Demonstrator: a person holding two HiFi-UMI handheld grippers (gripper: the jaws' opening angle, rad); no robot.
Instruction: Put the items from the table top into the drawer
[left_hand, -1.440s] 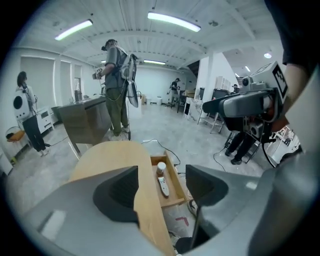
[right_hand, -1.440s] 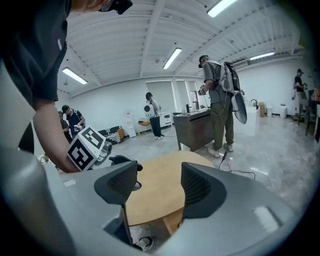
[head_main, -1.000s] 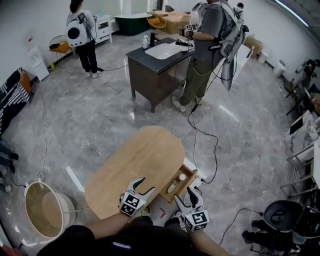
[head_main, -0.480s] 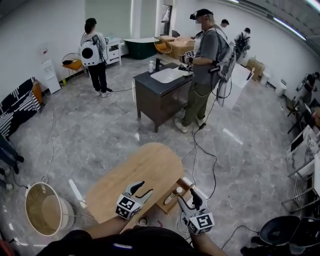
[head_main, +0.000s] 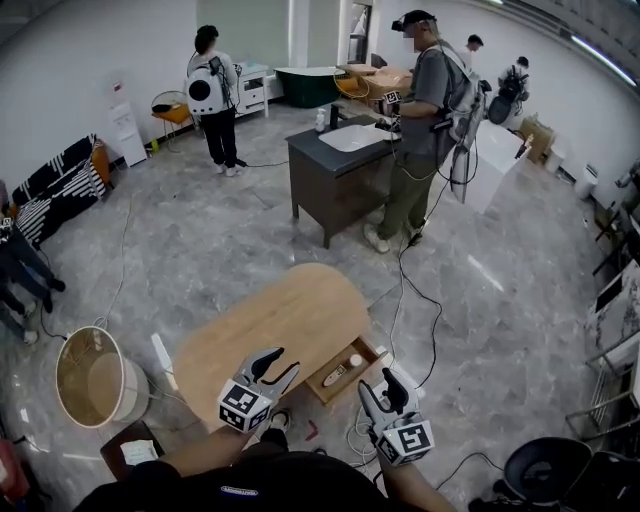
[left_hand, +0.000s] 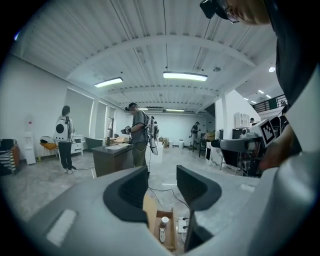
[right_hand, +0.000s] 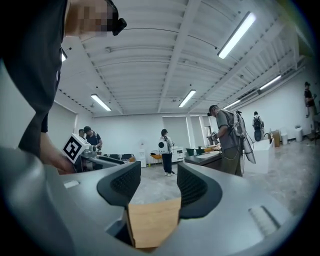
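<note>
Both tongs empty over a bare table, drawer pulled out.

Your left gripper (head_main: 283, 362) and right gripper (head_main: 380, 388) hang with jaws apart, holding nothing. The oval table top (head_main: 270, 325), smooth pale wood, shows no items. The shallow wooden drawer (head_main: 322, 392) stands open at the table's edge just ahead of your right gripper. A slim remote-like item (head_main: 335, 375) and a small white-capped bottle (head_main: 355, 360) lie inside. If closing is what remains, push the flat drawer front squarely so it slides without jamming.
</note>
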